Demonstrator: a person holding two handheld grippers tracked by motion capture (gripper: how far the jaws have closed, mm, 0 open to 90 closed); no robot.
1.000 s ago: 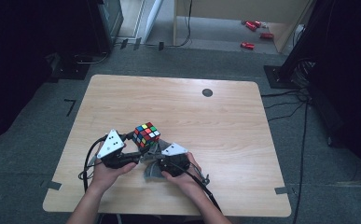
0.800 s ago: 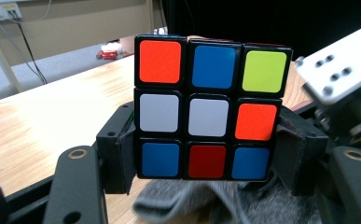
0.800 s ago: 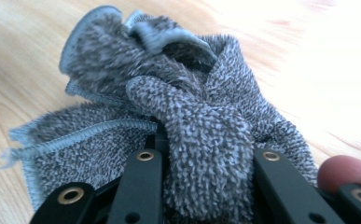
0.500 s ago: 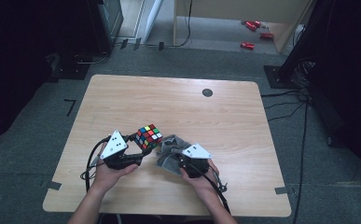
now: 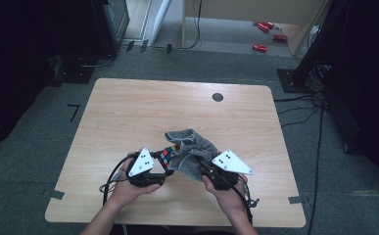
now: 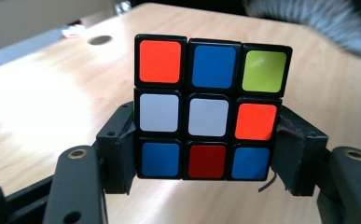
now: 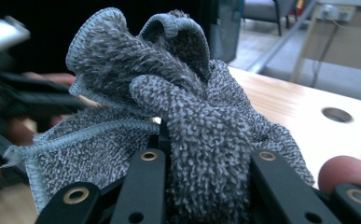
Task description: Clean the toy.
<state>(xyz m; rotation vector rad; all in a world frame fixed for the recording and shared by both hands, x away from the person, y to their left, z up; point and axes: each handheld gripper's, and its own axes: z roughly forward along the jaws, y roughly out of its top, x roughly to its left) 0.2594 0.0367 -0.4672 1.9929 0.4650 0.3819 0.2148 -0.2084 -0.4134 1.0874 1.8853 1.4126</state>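
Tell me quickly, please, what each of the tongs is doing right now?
Left tongs: closed on the puzzle cube, jaws pressing its two sides.
Right tongs: closed on the grey towel, bunched between the jaws.

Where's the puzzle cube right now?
In the high view the cube is near the table's front edge, left of centre, clamped in the left gripper with the grey cloth against its right side.

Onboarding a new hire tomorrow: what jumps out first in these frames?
The scrambled puzzle cube, clamped between the left gripper jaws above the near middle of the wooden table. Right beside it, the right gripper is shut on a bunched grey cloth, which drapes over the cube's right side in the high view.
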